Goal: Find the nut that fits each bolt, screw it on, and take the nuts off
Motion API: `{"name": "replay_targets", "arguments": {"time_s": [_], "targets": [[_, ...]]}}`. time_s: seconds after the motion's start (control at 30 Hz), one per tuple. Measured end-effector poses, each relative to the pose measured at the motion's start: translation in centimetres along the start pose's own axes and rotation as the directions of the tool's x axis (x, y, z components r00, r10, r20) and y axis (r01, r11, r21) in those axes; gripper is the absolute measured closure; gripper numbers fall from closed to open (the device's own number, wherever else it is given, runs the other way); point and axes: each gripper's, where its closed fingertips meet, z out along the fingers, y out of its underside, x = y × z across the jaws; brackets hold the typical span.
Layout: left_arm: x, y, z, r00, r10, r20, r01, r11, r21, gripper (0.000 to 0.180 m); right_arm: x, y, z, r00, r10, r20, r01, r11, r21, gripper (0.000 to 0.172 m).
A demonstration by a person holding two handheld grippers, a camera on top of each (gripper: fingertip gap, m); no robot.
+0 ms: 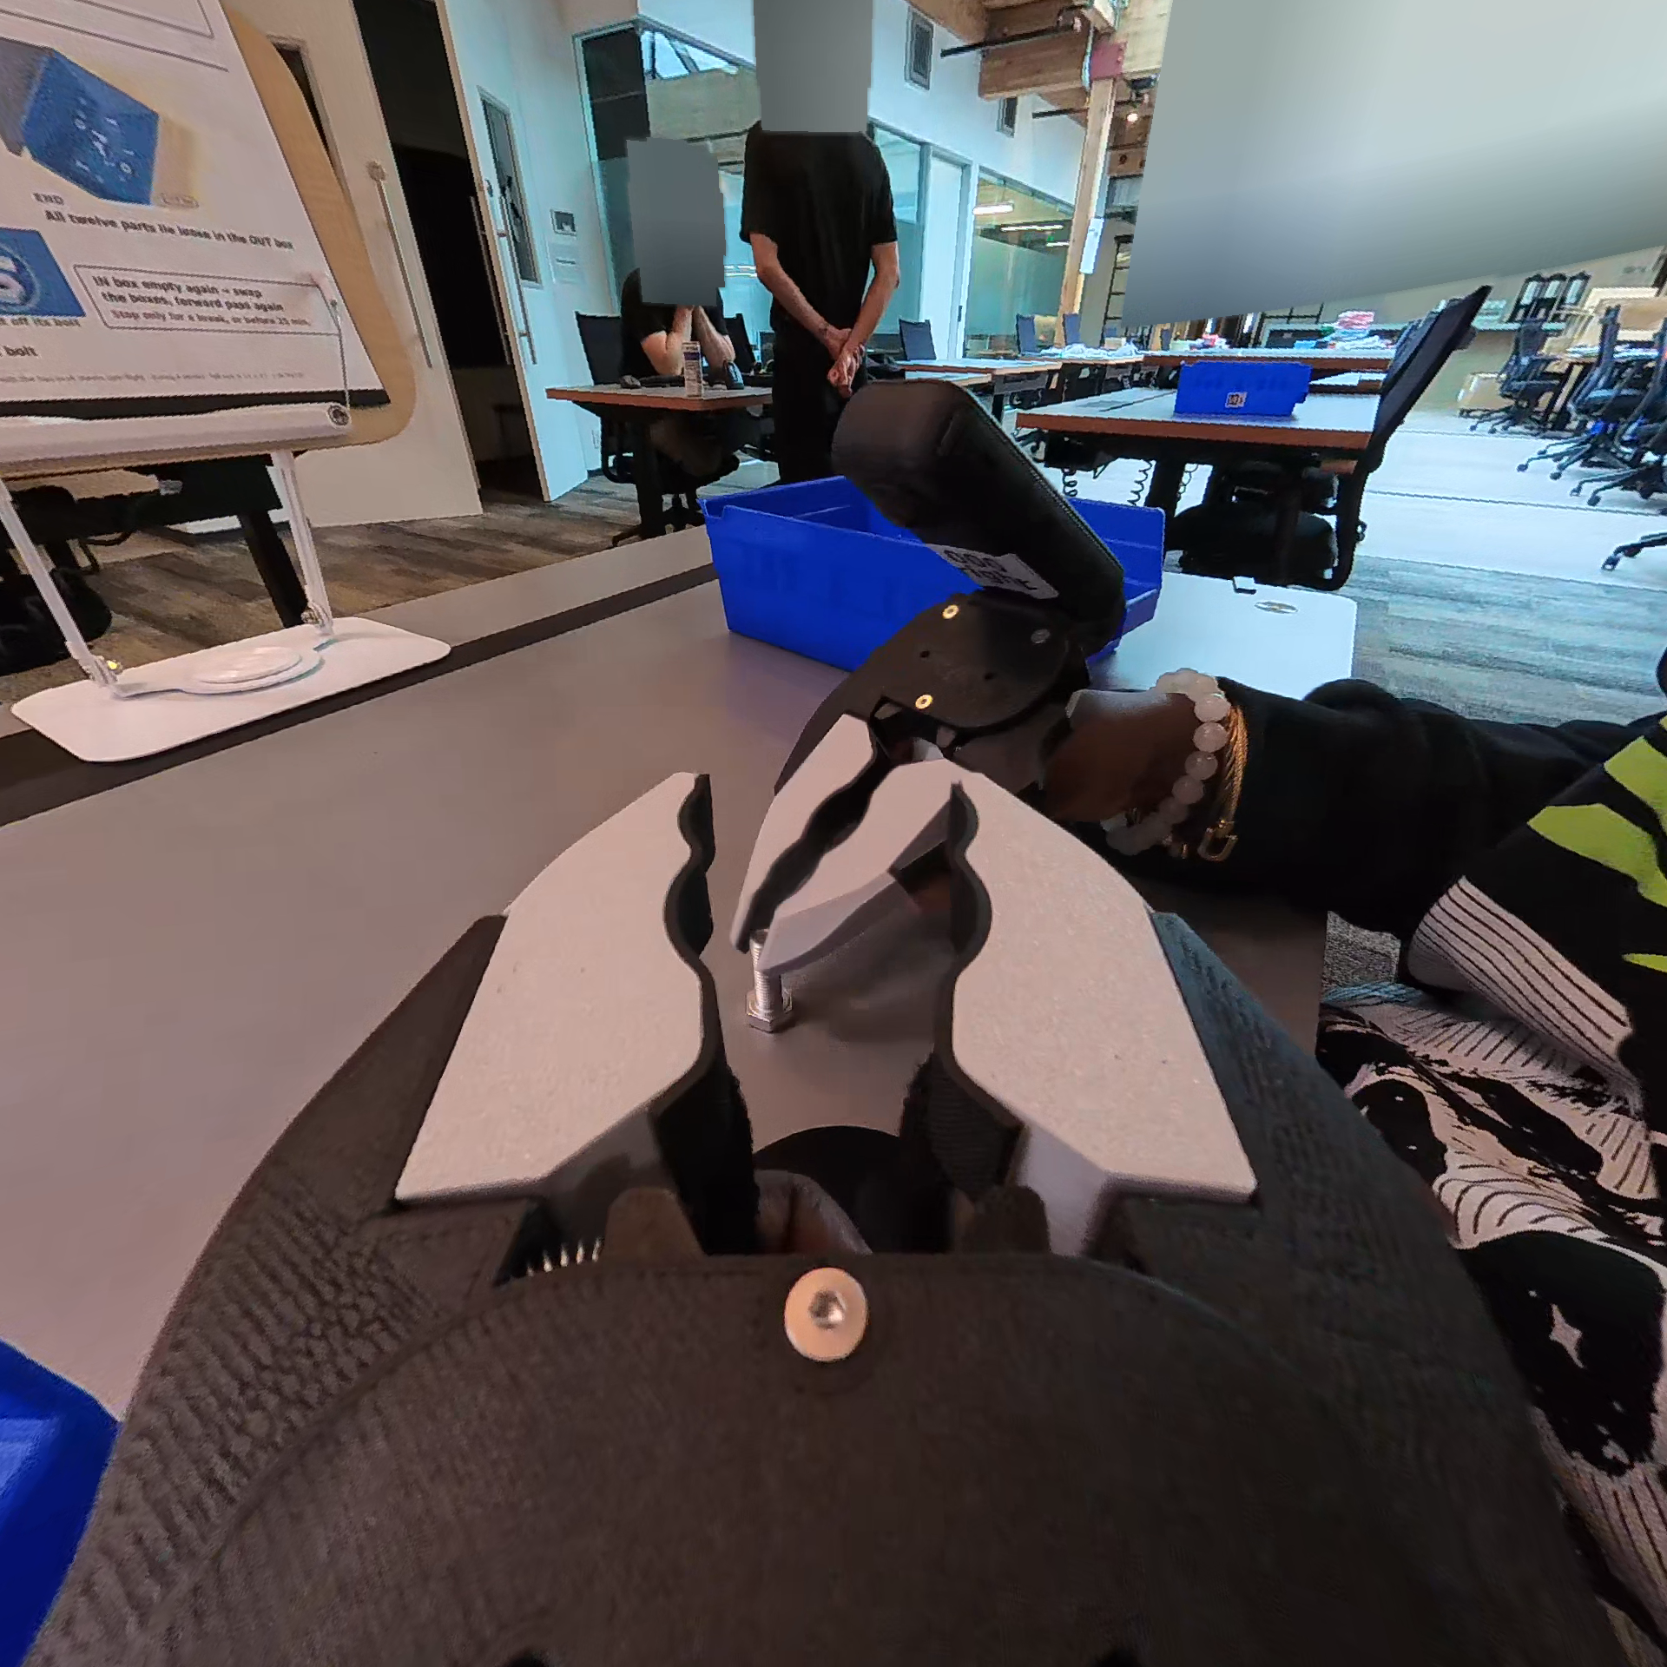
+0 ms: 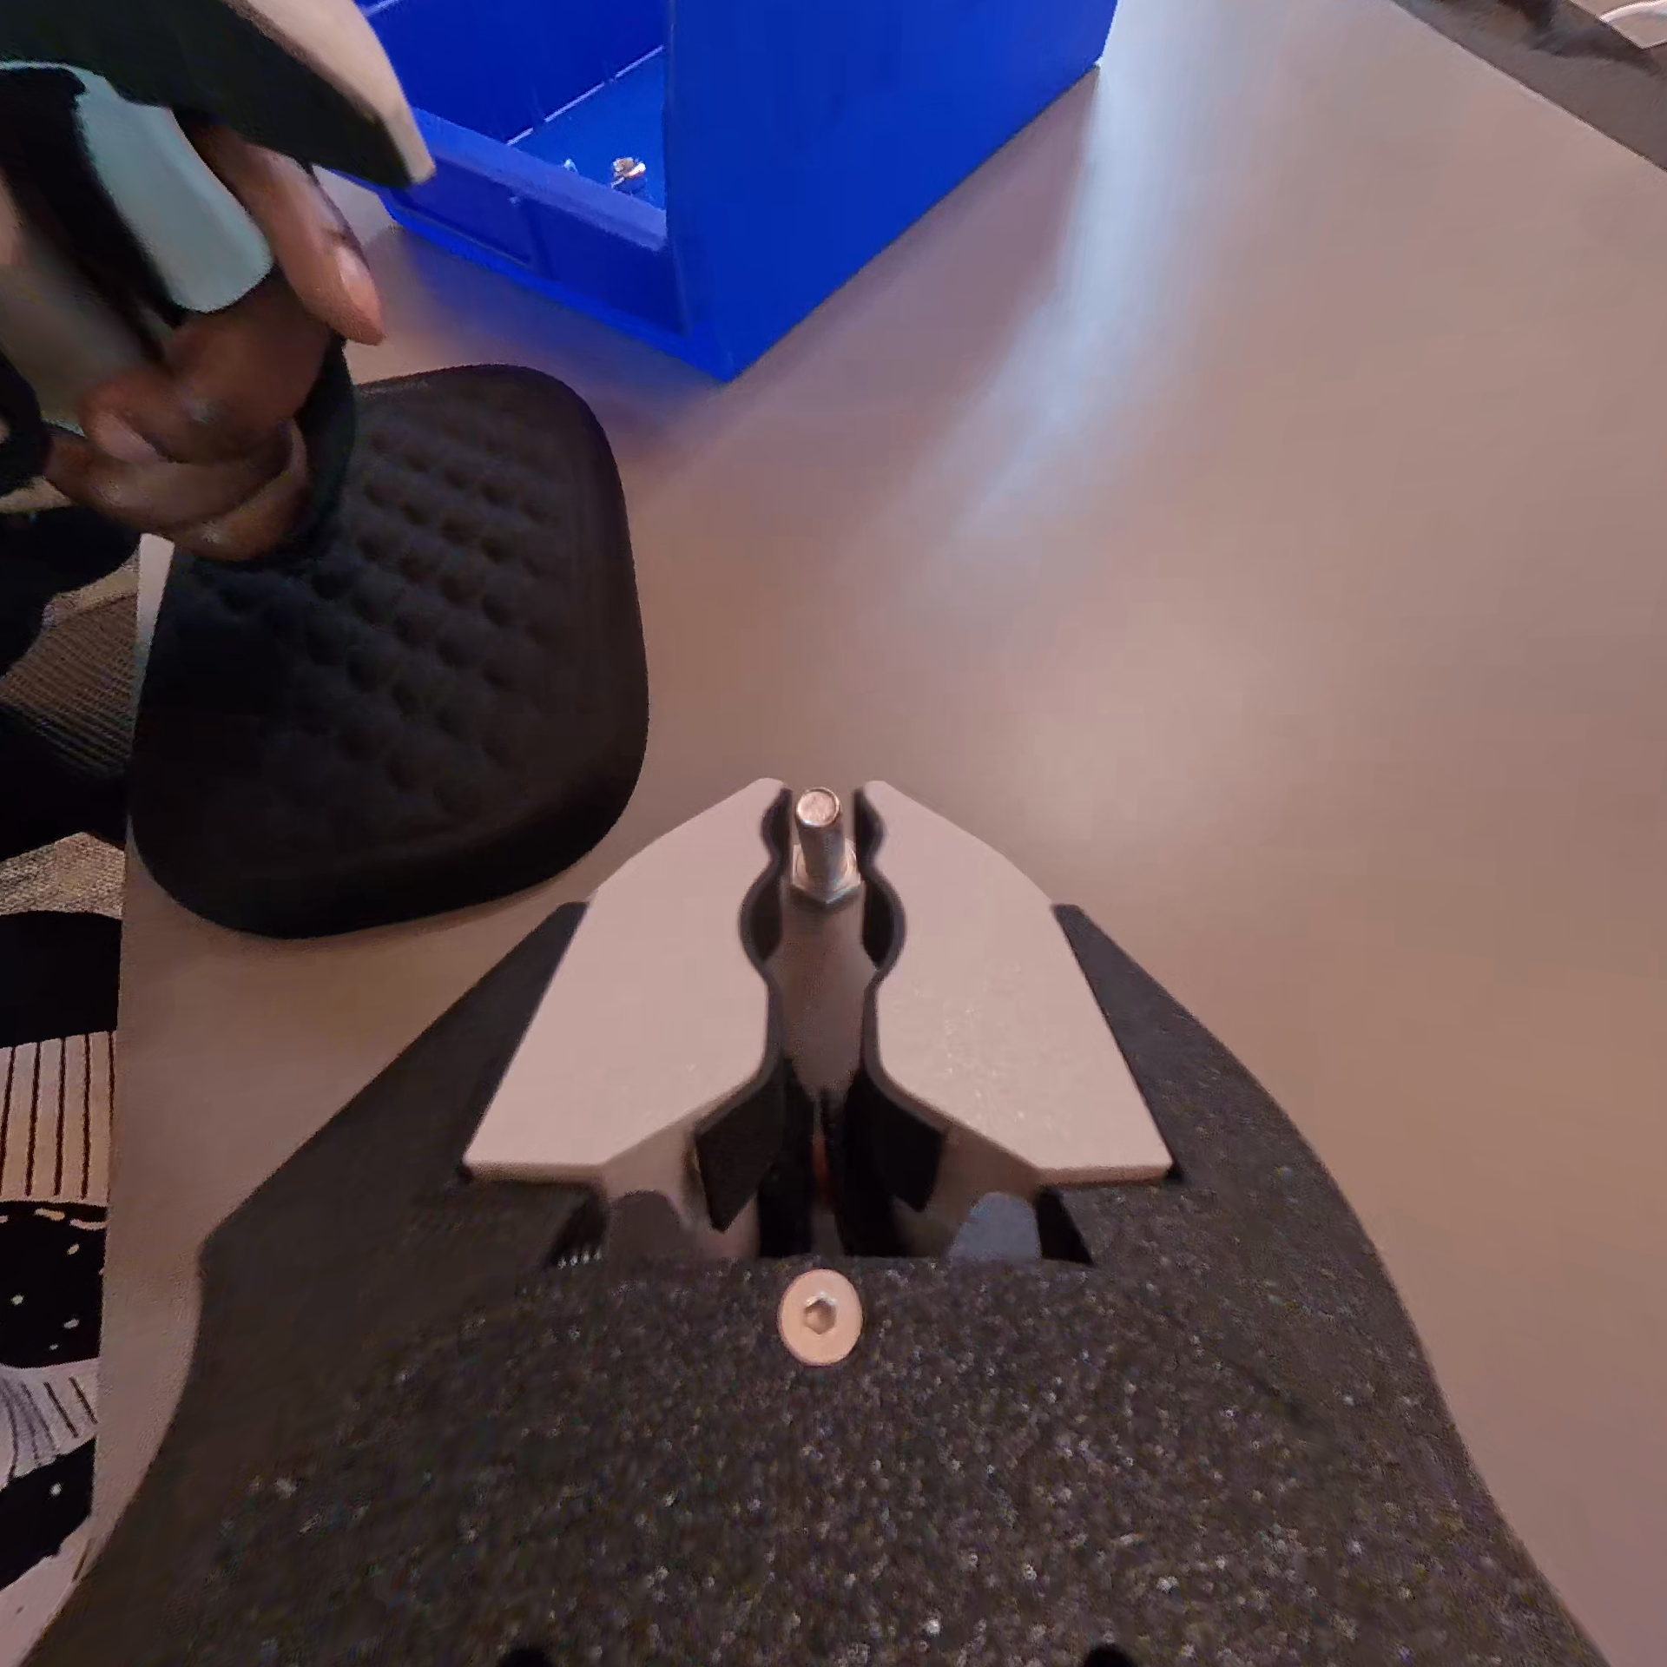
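Observation:
A silver bolt (image 1: 769,988) stands head-down on the grey table (image 1: 361,902), thread up. My left gripper (image 1: 830,803) is open wide and empty, its fingers well clear on either side of the bolt. My right gripper (image 1: 756,934) comes down from the upper right onto the bolt's top. In the right wrist view the bolt (image 2: 817,843) stands between the pads of my right gripper (image 2: 819,798). The jaws are nearly closed, and a thin gap shows on each side of the shank. I see no nut on the thread.
A blue bin (image 1: 812,577) stands behind the bolt; it also shows in the right wrist view (image 2: 812,225), with small metal parts (image 2: 622,167) inside. A black padded rest (image 2: 388,649) lies to the left. An instruction sheet on a stand (image 1: 162,225) is far left. Two people are in the background. The left gripper's tips are roughly 11 cm from the right gripper's.

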Motion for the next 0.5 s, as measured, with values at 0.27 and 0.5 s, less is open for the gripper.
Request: {"name": "replay_targets", "arguments": {"time_s": [0.27,0.5], "targets": [[0.0,1.4,1.6,0.995,0.024,0.101,-0.017,0.998,-0.066,0.129,-1.3,-4.4,-4.1,0.998,0.016,0.054,-0.023,0.991,0.132,0.162],[0.6,1.3,3.9,0.959,0.147,0.241,-0.126,0.987,-0.101,0.132,-4.3,-9.1,-8.0,0.997,-0.013,0.076,-0.008,0.962,0.274,0.162]]}}
